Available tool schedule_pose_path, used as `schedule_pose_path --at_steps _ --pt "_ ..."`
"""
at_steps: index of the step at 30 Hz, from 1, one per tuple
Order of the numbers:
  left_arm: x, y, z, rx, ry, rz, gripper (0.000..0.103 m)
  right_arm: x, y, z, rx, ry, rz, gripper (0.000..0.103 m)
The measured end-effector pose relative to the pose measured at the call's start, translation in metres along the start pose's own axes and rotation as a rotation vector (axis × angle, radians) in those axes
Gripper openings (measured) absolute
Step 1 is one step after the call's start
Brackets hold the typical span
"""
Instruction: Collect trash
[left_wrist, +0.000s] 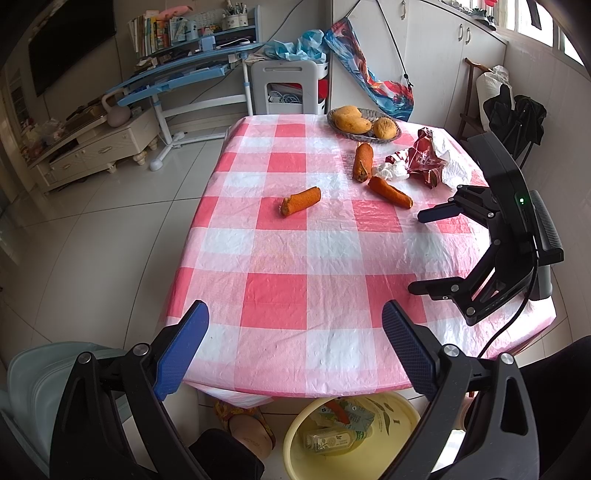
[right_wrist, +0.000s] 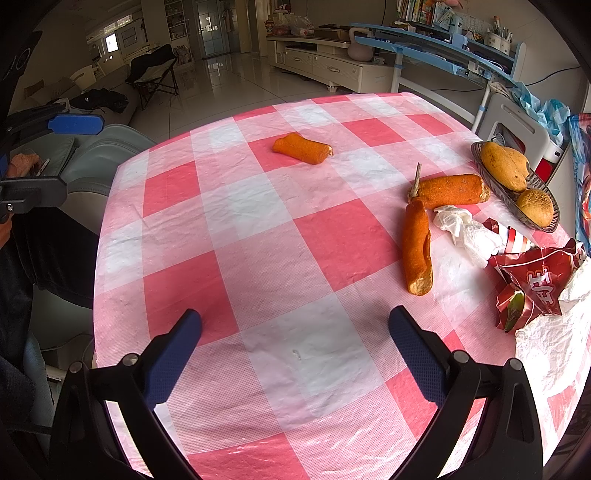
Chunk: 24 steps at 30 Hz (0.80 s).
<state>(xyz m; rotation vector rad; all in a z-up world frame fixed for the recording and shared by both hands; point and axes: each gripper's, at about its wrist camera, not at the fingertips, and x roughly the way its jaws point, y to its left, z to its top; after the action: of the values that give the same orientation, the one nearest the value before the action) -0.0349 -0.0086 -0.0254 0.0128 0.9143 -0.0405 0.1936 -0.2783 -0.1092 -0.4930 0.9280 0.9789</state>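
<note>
- Your left gripper (left_wrist: 295, 343) is wide open and holds nothing. It hangs over the near edge of the table (left_wrist: 280, 266) with the pink and white checked cloth.
- Your right gripper (right_wrist: 295, 347) is wide open too, with nothing in it. It hangs over the cloth.
- In the left view, one orange peel roll (left_wrist: 301, 200) lies alone at 12 o'clock from your left gripper.
- Two more peel rolls (left_wrist: 362, 161) (left_wrist: 390, 192) lie at 1 o'clock, close together, just beside a crumpled white tissue (left_wrist: 391, 170).
- A torn red wrapper (left_wrist: 423, 158) sits next to the tissue, partly on a white bag (left_wrist: 456, 168).
- A glass dish (left_wrist: 364, 136) with yellow fruit sits at the far edge, at 1 o'clock.
- A yellow basin (left_wrist: 295, 435) sits on the floor under the near table edge, at 6 o'clock. It has a peel, a small bottle and a carton in it.
</note>
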Motion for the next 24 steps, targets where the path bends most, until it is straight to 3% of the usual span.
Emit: schedule_pose_path --at_steps 24 --pt "0.0008 -0.0048 0.0000 0.005 0.001 -0.001 0.091 -0.0003 -0.0001 -0.0002 0.000 0.000 0.001 0.097"
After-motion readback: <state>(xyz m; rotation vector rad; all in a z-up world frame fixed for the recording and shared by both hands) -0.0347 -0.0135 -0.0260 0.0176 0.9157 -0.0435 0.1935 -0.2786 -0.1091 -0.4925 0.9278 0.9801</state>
